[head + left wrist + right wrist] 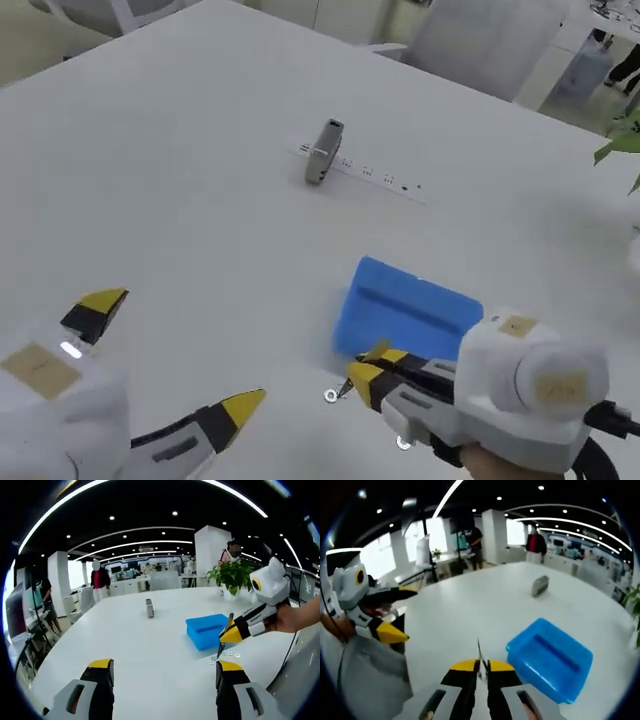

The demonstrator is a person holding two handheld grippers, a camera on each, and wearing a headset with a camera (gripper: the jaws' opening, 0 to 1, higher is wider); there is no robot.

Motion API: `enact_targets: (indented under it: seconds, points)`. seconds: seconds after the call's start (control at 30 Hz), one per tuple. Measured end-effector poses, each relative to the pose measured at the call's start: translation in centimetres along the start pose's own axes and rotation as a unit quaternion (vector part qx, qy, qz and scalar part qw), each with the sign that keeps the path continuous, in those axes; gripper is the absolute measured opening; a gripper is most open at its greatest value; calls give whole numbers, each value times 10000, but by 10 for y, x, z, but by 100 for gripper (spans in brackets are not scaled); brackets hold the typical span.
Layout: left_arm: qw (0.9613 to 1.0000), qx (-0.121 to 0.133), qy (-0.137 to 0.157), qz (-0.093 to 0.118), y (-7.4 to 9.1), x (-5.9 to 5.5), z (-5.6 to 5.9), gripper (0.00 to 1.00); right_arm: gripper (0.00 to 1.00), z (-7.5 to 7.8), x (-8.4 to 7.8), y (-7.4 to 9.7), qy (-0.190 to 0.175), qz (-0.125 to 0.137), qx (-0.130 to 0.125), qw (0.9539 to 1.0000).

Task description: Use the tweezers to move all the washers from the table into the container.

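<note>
Nearest me, the left claw point(172, 350) hangs released, its jaws wide apart and holding nothing. The right claw point(365, 372) is clenched on the tweezers point(479, 651), whose tips point down just beside a washer point(330, 396) on the white worktop point(200, 200). A few washers point(230, 653) lie loose there, close in front of the blue container point(410, 310). I judge most of the job is left: washers are on the worktop, and I see none pinched. Whether any sit in the container I cannot tell.
</note>
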State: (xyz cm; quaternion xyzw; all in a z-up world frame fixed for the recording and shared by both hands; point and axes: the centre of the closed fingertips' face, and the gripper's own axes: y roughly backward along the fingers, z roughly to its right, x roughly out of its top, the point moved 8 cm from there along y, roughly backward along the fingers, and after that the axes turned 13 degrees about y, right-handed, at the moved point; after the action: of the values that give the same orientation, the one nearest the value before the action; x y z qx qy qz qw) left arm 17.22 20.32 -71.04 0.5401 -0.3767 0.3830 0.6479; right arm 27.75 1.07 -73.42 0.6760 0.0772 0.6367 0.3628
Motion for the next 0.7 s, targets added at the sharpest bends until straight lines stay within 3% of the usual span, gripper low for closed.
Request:
enact_targets:
  seconds: [0.1,0.7]
  points:
    - [9998,166,-95,-77,-1,-2,-3,85,4,5,-5,-7,-60,-15,-25,10000]
    - [9993,112,-173,-302,-3,-6,0,84,4,11,-11,-20,37,-62,42,10000]
